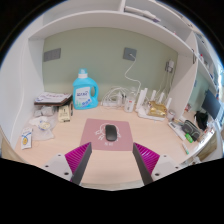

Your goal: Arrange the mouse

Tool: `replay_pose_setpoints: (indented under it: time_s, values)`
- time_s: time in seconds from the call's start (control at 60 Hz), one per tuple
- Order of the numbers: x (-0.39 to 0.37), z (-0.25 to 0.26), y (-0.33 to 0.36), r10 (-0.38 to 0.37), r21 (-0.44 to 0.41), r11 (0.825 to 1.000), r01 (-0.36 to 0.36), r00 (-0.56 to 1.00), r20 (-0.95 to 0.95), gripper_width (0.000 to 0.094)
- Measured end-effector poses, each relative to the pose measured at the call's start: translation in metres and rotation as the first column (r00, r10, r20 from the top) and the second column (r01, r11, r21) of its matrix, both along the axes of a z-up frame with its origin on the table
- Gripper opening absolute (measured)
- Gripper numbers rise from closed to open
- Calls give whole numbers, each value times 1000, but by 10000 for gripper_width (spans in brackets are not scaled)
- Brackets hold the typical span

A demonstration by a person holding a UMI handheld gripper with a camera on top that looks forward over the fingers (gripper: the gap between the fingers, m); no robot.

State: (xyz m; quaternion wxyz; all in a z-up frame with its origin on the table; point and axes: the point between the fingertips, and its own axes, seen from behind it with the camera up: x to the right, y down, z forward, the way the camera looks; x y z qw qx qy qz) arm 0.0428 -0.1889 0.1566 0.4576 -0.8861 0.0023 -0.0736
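The gripper (112, 163) hangs above the near part of the surface (60, 150) with its two fingers spread wide apart and nothing between them; the pink pads (78, 156) face each other across bare desktop. Just ahead of the fingers, roughly centred on the line between them, lies a pinkish mouse mat (110, 132), and on it sits the dark mouse (111, 131), lying along the gripper's line of sight and well clear of both fingertips. Farther back, against the wall, stands a blue detergent bottle (87, 90), with some small boxes (52, 101) to its side and a white power strip with cables (155, 110) off toward the other end; a monitor (212, 106) shows at the far side of the desk. To my eye this is the approach stage: the mouse has not been touched yet and the fingers are set ready for it. The next move would seem to call for carrying the gripper forward and down until the mouse stands between the pads, keeping them level with its flanks, then closing gently, since the rounded shell could slip or skate across the mat.
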Motion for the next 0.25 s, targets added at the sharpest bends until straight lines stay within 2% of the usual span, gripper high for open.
replay_pose_setpoints:
  time_s: [0.25]
  values:
    - [-5, 13, -26, 7, 20, 1000, -7, 1000, 16, 847]
